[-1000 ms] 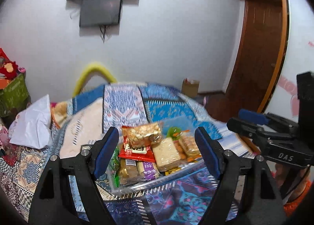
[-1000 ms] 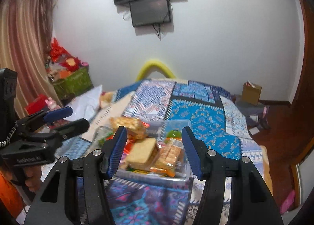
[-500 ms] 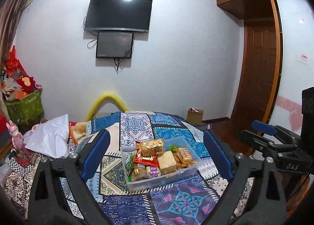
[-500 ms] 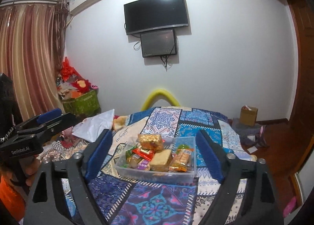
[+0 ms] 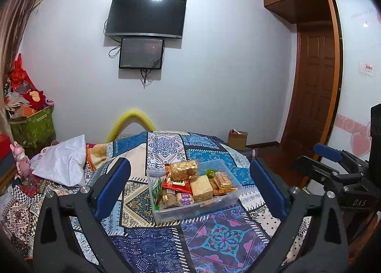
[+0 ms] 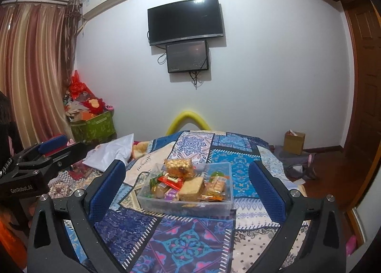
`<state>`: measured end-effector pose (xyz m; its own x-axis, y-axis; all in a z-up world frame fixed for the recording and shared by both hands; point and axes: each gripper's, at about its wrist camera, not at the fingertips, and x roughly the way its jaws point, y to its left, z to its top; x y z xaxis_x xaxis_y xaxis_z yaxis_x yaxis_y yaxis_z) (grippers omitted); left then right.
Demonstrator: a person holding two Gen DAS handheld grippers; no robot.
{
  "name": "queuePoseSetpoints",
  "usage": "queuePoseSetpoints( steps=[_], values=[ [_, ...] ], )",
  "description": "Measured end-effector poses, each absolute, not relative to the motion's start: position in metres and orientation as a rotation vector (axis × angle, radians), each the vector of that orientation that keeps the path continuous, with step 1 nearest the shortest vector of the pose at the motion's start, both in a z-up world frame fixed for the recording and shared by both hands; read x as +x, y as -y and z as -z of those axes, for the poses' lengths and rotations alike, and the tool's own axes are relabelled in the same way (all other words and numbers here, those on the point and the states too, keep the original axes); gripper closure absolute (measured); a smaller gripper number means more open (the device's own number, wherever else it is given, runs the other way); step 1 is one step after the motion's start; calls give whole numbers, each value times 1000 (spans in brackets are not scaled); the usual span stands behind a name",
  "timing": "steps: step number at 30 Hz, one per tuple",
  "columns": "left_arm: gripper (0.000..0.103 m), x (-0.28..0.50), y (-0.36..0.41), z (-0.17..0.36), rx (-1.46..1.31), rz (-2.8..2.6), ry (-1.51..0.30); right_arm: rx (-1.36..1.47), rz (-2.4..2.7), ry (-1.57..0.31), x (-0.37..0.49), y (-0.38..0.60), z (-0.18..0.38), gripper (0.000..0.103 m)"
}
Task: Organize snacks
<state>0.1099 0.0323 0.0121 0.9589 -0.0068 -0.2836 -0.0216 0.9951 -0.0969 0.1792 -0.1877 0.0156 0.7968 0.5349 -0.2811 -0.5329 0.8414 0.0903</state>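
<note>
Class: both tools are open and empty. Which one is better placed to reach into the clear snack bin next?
Neither clearly: left tool and right tool both frame the snack bin, open and apart from it.

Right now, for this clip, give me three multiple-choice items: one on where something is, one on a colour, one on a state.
1. Where does the clear snack bin sit?
A. on the patterned bedspread
B. on the floor
C. in the green basket

2. What colour are the pads of the left hand-held gripper?
A. red
B. blue
C. white

3. How does the right hand-held gripper stand?
A. shut on a packet
B. shut on the bin's rim
C. open and holding nothing

Answers: 1 A, the quilt shows all round the bin. 2 B, both pads are blue. 3 C, its jaws stand wide apart with the bin lying beyond them.
</note>
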Motion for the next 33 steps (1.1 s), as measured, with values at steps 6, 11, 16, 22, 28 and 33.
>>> queuePoseSetpoints(
  steps=[6, 11, 16, 22, 28, 33],
  values=[
    [2, 108, -32, -10, -103, -6, -289, 8, -574, -304, 175, 189, -14, 0],
    [2, 108, -32, -8, -101, -5, -296, 9, -575, -304, 173, 190, -13, 0],
    [2, 110, -31, -7, -103, -4, -300, 11, -578, -302, 172, 190, -14, 0],
    [2, 110, -31, -6, -100, -4, -300, 13, -582, -299, 170, 191, -14, 0],
    [2, 111, -30, -4, -100, -4, -306, 15, -582, -297, 169, 190, -15, 0],
    [2, 112, -29, -4, -103, 0, -309, 16, -581, -296, 168, 189, -16, 0]
  ],
)
